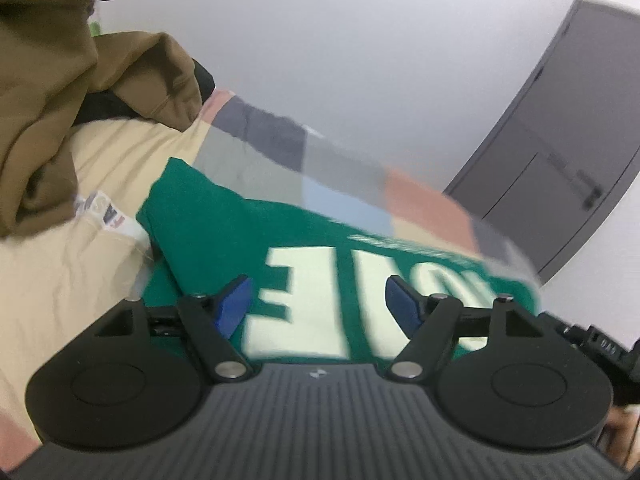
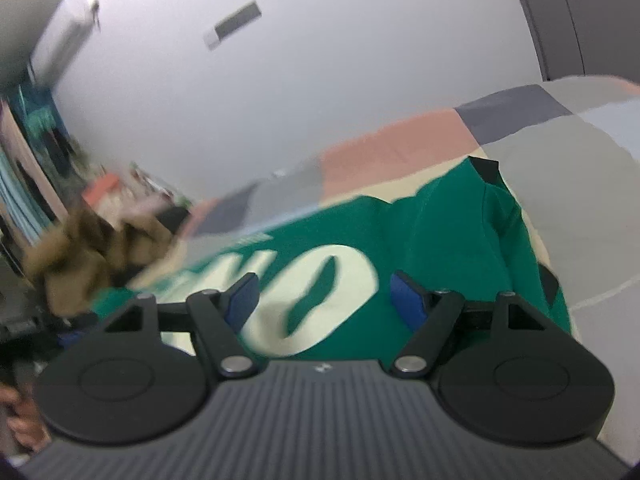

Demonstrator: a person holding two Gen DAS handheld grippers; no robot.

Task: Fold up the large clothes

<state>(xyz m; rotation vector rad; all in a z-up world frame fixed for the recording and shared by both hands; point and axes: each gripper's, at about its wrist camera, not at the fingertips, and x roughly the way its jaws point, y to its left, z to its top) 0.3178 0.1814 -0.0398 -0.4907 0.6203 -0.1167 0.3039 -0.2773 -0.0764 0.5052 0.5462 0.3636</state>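
Observation:
A green sweatshirt [image 1: 224, 232] with large cream letters lies spread on a bed with a patchwork cover [image 1: 256, 160]. My left gripper [image 1: 320, 304] hovers over its lettered front, blue pads wide apart, nothing between them. In the right wrist view the same green sweatshirt [image 2: 460, 248] shows a folded sleeve at the right with dark cuffs. My right gripper [image 2: 324, 300] stands open above the big cream "O", gripping nothing.
A heap of brown clothes [image 1: 44, 92] lies at the left on a cream garment [image 1: 80, 272] with a printed label. The brown clothes [image 2: 80, 256] appear blurred at the left in the right wrist view. A grey door [image 1: 560, 152] stands in the white wall.

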